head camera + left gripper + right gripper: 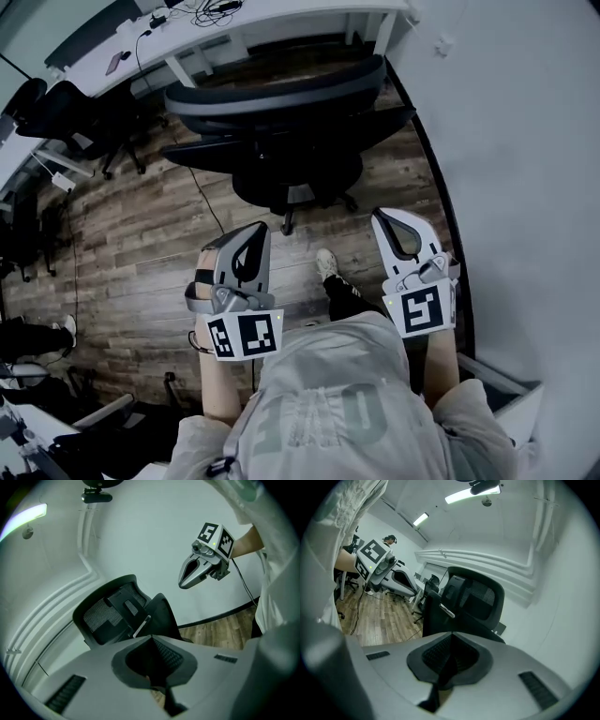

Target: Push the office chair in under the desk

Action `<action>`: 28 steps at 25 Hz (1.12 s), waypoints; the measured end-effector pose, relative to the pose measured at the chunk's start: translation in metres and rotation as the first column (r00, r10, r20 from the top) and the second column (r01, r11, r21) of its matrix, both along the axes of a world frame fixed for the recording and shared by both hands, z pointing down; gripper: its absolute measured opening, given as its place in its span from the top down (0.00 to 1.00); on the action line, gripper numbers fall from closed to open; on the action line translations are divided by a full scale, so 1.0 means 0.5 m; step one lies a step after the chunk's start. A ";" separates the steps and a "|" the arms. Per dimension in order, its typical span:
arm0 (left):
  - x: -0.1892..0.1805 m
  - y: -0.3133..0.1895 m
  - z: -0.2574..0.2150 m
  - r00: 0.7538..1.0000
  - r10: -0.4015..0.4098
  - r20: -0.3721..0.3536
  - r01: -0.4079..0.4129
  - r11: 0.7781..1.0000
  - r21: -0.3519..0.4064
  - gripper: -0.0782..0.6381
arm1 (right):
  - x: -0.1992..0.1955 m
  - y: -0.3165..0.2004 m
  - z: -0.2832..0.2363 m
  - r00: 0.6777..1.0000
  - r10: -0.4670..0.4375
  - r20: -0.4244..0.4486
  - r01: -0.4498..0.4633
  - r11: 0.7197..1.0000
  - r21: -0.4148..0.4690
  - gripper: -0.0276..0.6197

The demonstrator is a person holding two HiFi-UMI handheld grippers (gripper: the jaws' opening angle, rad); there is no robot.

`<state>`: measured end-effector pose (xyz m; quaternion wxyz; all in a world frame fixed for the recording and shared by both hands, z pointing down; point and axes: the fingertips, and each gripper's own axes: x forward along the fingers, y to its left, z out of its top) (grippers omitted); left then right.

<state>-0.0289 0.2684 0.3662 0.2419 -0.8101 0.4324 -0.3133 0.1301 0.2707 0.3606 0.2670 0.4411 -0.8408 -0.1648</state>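
Observation:
A black office chair [281, 122] with a mesh back stands on the wood floor in front of a white desk [234, 23], its back turned toward me. My left gripper [257, 232] and right gripper [390, 219] hang side by side short of the chair, clear of it, both shut and empty. In the left gripper view the closed jaws [152, 641] point at the chair's back [112, 609], with the right gripper [190, 576] alongside. From the right gripper view, its closed jaws [451, 639] face the chair [473, 599], and the left gripper [382, 571] shows at the left.
A white wall [525, 141] with a dark baseboard runs close along the right. Other black chairs [84, 122] and another desk stand at the left. A cable [202, 202] trails over the floor. The person's shoe [326, 264] is planted between the grippers.

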 end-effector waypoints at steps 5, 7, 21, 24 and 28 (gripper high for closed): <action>0.064 -0.117 -0.046 0.999 -0.015 -0.046 0.016 1.000 0.025 0.87 | 0.031 -0.127 -0.025 0.998 -0.062 0.028 0.062 0.998 0.005 0.93; 0.087 -0.142 -0.057 0.999 -0.012 -0.052 0.013 1.000 0.027 0.87 | 0.037 -0.164 -0.039 0.994 -0.101 0.029 0.101 0.995 0.004 0.93; 0.051 -0.187 -0.005 0.997 -0.059 0.044 0.062 0.996 -0.068 0.87 | -0.026 -0.267 -0.042 0.975 -0.222 0.033 0.223 0.974 -0.040 0.93; 0.018 -0.193 -0.014 0.995 -0.088 0.052 0.090 0.995 -0.053 0.87 | -0.032 -0.268 -0.050 0.974 -0.226 0.025 0.227 0.973 -0.042 0.93; -0.060 -0.225 -0.045 0.985 -0.165 0.044 0.166 0.986 -0.024 0.87 | -0.046 -0.265 -0.065 0.960 -0.278 0.037 0.280 0.959 -0.053 0.92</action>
